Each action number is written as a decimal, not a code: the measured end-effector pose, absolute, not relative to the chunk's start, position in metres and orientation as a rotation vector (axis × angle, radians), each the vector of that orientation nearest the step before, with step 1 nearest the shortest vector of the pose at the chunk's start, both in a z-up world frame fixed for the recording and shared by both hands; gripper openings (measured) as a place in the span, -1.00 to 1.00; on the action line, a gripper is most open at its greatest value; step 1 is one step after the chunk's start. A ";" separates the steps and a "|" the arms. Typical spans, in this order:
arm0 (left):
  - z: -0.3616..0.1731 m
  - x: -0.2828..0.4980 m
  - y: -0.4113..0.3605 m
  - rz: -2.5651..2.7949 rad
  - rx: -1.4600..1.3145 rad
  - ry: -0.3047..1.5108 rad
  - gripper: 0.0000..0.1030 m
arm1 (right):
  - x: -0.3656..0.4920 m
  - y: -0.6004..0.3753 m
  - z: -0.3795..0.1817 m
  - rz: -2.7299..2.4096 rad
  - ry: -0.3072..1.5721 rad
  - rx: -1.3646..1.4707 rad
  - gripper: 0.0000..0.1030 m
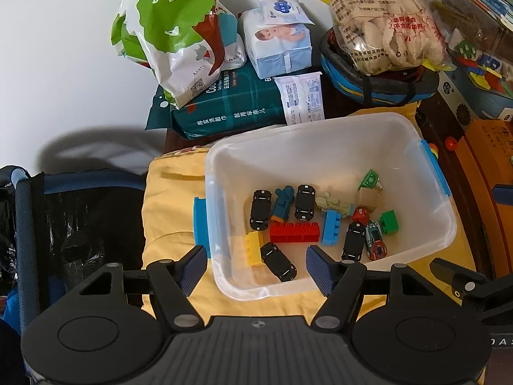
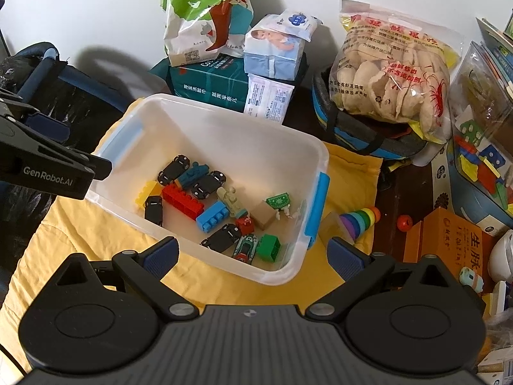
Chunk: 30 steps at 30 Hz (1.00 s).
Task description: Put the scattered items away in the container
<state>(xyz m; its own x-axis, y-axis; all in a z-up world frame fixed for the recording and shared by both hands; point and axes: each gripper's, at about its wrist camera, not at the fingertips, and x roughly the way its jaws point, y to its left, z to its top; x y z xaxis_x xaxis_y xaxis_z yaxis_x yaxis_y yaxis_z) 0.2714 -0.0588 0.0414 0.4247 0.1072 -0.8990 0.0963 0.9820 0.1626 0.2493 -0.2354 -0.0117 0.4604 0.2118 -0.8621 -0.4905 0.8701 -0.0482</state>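
Observation:
A clear plastic container (image 1: pixel 429 234) with blue latches sits on a yellow cloth (image 1: pixel 173 211); it also shows in the right wrist view (image 2: pixel 282 276). Inside lie several black toy cars (image 1: pixel 260 208), a red brick (image 1: pixel 295 232), a blue brick (image 1: pixel 331 227), a yellow brick (image 1: pixel 253 247), a green brick (image 1: pixel 389 221) and small figures. My left gripper (image 1: pixel 255 269) is open and empty over the container's near edge. My right gripper (image 2: pixel 253 255) is open and empty above its near corner. A rainbow stacking toy (image 2: pixel 359 219) lies on the cloth right of the container.
Behind the container are a green tissue pack (image 1: pixel 224 109), a snack bag (image 1: pixel 381 22) and a baby-wipes pack (image 1: pixel 279 45). A dark bag (image 1: pixel 64 224) stands left. An orange box (image 2: pixel 455 243) and a small orange ball (image 2: pixel 404 223) lie right.

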 end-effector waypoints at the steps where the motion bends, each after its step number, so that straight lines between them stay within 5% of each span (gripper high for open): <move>1: 0.042 0.272 -0.059 0.010 0.202 1.132 0.39 | 0.249 -0.235 -0.012 0.441 1.004 -0.311 0.97; 30: 0.045 0.267 -0.059 0.022 0.205 1.125 0.39 | 0.246 -0.232 -0.009 0.440 1.003 -0.314 0.97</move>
